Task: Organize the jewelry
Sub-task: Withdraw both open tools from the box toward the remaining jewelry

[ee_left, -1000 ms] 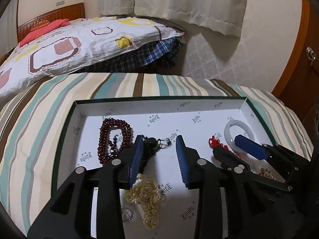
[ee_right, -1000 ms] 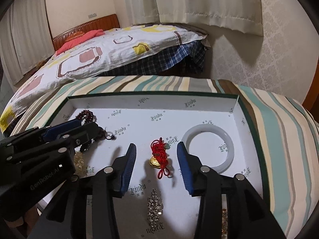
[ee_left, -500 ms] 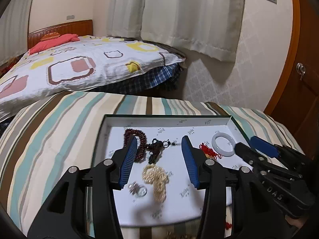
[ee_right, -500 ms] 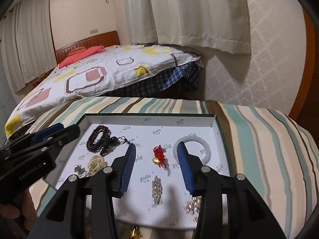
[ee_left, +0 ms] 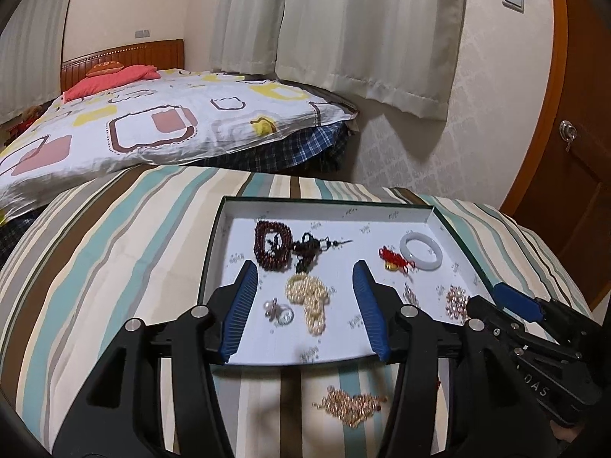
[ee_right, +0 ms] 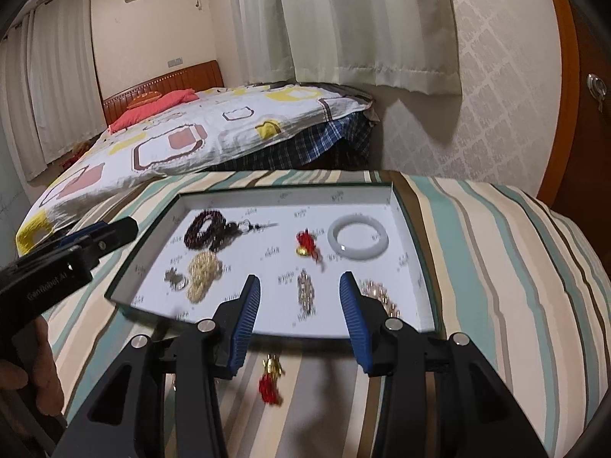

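Observation:
A shallow white box lies on the striped bed. It holds a dark red bead strand, a pearl strand, a white bangle, a red knot charm and small sparkly pieces. A gold chain and a red tassel charm lie on the cover before the box. My left gripper and right gripper are open, empty, held above the box's near edge.
The striped bed cover slopes away on all sides. A second bed with a patterned quilt stands behind. Curtains hang at the back. A wooden door is at the right.
Both grippers have pulled back and up from low inside the box. The whole box and the pieces on the cover in front now show. Both stayed open.

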### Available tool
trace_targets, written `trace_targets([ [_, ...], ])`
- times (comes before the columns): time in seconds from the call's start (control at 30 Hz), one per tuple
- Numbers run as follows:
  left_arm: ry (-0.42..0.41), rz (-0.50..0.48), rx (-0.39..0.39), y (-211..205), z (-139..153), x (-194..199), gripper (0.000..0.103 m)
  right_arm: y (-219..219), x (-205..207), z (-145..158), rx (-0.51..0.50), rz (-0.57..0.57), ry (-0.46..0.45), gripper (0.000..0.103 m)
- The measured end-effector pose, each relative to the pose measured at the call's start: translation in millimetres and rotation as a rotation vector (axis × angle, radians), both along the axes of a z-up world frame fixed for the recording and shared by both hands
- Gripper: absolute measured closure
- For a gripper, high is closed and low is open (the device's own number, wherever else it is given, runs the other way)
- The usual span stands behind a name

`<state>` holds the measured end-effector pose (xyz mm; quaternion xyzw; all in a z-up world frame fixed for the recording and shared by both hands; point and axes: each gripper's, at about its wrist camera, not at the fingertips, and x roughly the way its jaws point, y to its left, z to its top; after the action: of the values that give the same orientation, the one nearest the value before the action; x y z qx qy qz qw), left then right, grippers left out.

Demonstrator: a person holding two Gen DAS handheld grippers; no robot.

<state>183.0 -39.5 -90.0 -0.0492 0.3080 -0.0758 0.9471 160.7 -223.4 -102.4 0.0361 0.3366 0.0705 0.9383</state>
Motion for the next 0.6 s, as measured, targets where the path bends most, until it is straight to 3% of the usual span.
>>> trace_targets([
  [0.2,-0.008,0.016,0.020,4.9,-8.2,-20.8,0.051,1.8,-12.4,-12.3,0.006,0.002,0.015,0.059],
  [0.6,0.078,0.038,0.043,15.9,-45.1,-41.7,0.050,15.9,-18.2,-39.1,-0.002,0.048,0.085,0.059],
])
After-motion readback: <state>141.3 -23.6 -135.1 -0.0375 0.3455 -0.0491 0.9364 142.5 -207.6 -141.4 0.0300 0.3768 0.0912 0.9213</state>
